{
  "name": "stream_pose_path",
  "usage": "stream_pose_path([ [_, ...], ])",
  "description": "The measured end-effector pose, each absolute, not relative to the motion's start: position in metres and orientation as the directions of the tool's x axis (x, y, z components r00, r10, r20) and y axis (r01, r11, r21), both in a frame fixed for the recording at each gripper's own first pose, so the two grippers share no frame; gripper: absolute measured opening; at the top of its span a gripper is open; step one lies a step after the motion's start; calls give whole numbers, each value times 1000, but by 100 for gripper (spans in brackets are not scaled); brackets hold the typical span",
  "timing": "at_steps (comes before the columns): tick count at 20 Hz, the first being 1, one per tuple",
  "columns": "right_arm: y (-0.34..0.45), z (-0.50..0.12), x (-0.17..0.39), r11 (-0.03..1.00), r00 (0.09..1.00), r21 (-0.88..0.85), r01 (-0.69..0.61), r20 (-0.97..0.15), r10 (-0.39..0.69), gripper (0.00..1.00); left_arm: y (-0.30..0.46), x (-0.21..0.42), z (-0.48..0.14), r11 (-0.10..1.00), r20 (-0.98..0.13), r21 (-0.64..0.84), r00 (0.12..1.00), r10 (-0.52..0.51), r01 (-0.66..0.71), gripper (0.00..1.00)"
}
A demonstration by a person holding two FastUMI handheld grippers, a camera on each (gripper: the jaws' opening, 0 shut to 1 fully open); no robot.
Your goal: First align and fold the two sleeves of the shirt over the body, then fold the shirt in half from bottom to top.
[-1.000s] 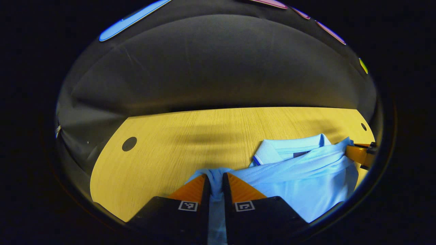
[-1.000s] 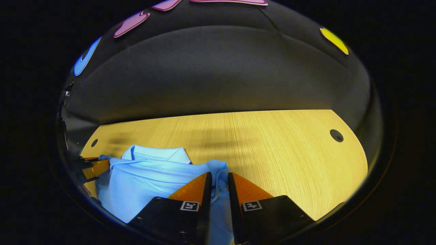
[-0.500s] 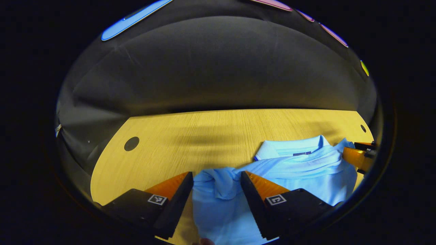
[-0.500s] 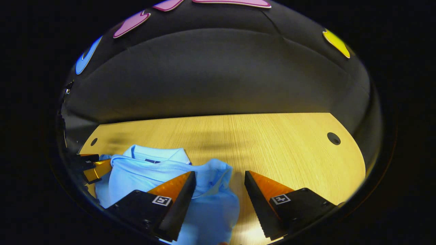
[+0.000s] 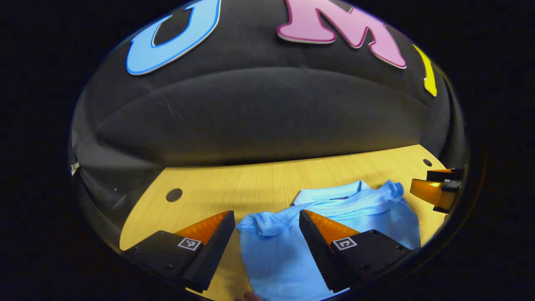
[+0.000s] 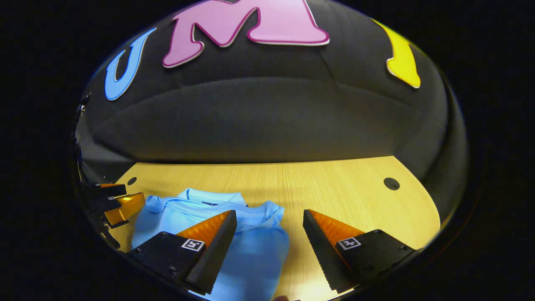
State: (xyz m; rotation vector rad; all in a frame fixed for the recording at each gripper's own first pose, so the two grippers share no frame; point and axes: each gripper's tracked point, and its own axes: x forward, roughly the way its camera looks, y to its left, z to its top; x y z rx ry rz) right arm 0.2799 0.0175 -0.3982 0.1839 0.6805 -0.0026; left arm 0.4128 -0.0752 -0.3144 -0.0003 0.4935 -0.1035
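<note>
So the light blue shirt (image 5: pixel 334 234) is lying on the wooden table (image 5: pixel 250 188), folded up with the bottom half brought over the top. You can see the collar (image 6: pixel 211 197) poking out at the far edge, toward the black cloth wall (image 6: pixel 267 121).

Left gripper (image 5: pixel 265 219) is hovering over the shirt's left corner with its jaws wide apart, nothing pinched between them. The bunched-up corner of fabric (image 5: pixel 263 221) sits right in the gap between the two fingers but they aren't pressing on it.

Right gripper (image 6: pixel 269 217) is the same deal: jaws spread apart, holding nothing. One finger (image 6: pixel 209 234) sits over the shirt's right edge and blocks a chunk of the cloth from view; the other one is over bare wood.

From the left gripper view you can spot the other gripper off at the right edge, just beside the shirt's far corner, and from the right gripper view the left one is sitting off at the left edge, near the shirt.

Other stuff around: a round hole in the tabletop on each side (image 5: pixel 174 195) (image 6: pixel 391 183), both well apart from the shirt.
</note>
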Motion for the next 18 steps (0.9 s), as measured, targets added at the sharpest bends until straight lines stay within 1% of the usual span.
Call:
stream_pose_path([
  [2,12,-375,265,982,795,178,67,-604,56,99,-81,391,-284,991,-421,-45,897,-135,128,98],
  [5,2,-331,244,981,838,185,66,-544,46,99,-88,348,-238,983,-347,-76,920,-184,168,98],
  [8,-4,-282,215,982,868,183,39,-492,57,99,-89,300,-191,979,-279,-101,939,-200,178,98],
  [11,-11,-233,179,981,898,190,26,-435,60,99,-86,248,-146,980,-216,-100,958,-188,170,98],
  [15,-17,-182,128,984,927,179,-5,-368,71,98,-91,172,-128,972,-195,-142,957,-213,187,98],
  [18,-14,-164,93,982,926,178,-68,-355,128,98,-87,131,-118,971,-209,-167,957,-203,170,98],
])
